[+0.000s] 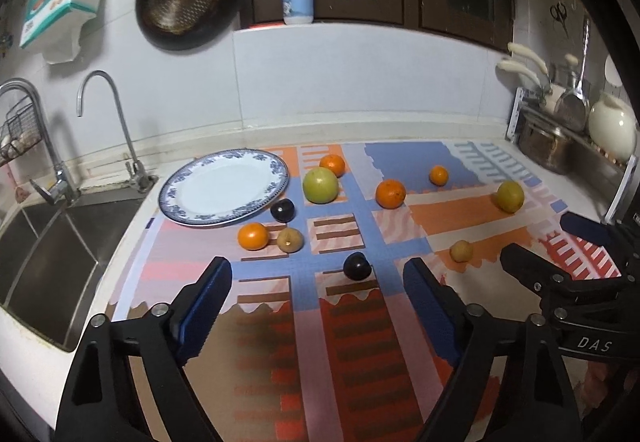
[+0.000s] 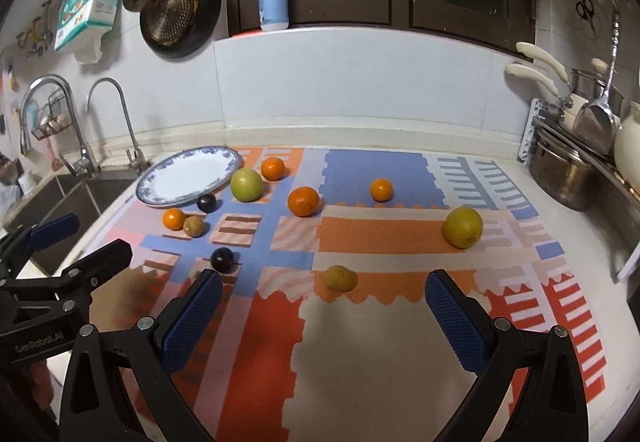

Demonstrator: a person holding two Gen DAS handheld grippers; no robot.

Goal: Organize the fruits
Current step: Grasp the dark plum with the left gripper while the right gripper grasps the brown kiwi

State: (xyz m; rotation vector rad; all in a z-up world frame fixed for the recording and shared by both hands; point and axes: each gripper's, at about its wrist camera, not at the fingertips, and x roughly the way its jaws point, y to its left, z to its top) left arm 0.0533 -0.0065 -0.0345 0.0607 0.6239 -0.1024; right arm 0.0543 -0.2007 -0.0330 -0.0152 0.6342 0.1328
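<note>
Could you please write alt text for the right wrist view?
Open right gripper hovers over a patterned mat scattered with nine fruits: oranges, green and yellow fruits, dark plums. An empty blue-rimmed plate sits at the far left beside the sink.

White plate rimmed in blue florals; mat striped orange, blue (pink too).

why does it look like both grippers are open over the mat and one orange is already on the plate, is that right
Not quite. The plate holds no fruit: the left wrist view shows its white centre bare, and the nearest orange sits on the mat beside it. The rest stands: the left gripper and right gripper are both open over the mat.
</note>
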